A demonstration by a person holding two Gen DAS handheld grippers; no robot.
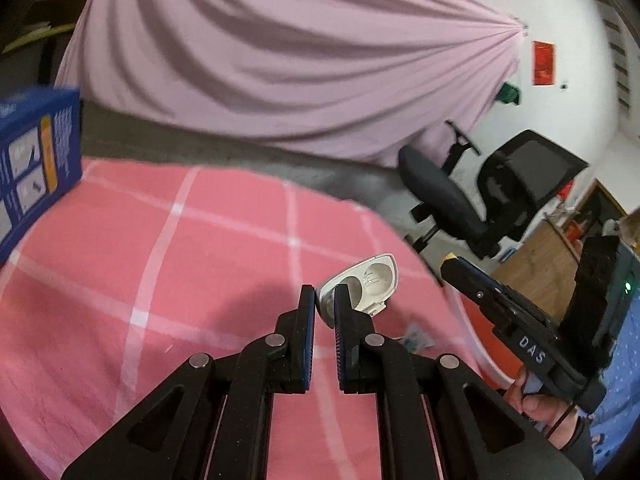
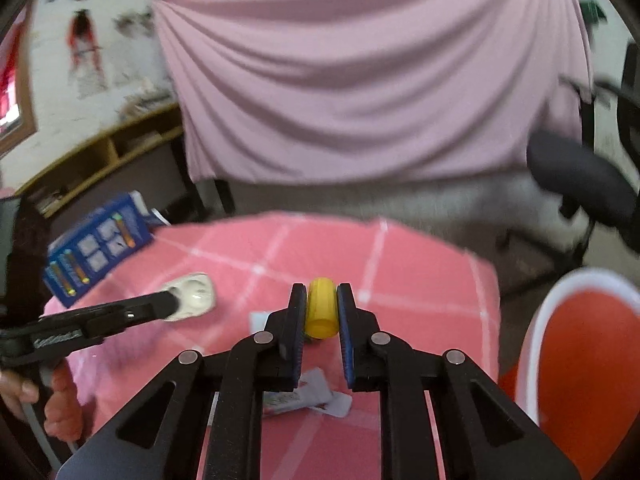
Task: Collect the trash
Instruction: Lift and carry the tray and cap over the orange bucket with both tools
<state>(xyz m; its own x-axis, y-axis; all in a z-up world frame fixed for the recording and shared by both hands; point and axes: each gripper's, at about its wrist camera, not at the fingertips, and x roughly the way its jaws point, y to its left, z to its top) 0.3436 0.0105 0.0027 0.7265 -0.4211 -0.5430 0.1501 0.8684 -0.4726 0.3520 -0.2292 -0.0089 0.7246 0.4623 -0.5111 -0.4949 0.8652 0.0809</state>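
My left gripper (image 1: 324, 294) is shut on the edge of a white plastic blister tray (image 1: 366, 284) with two round wells and holds it above the pink checked tablecloth (image 1: 160, 264). The tray also shows in the right wrist view (image 2: 194, 294). My right gripper (image 2: 322, 292) is shut on a yellow plastic cap (image 2: 321, 308) above the cloth. White paper wrappers (image 2: 304, 398) lie on the cloth under the right gripper. A small wrapper (image 1: 416, 338) lies near the table's right edge. An orange bin with a white rim (image 2: 576, 364) stands to the right of the table.
A blue battery box (image 1: 34, 168) stands at the table's left; it also shows in the right wrist view (image 2: 94, 250). A black office chair (image 1: 480, 196) stands beyond the table's right edge. A pink sheet (image 2: 368, 80) hangs behind.
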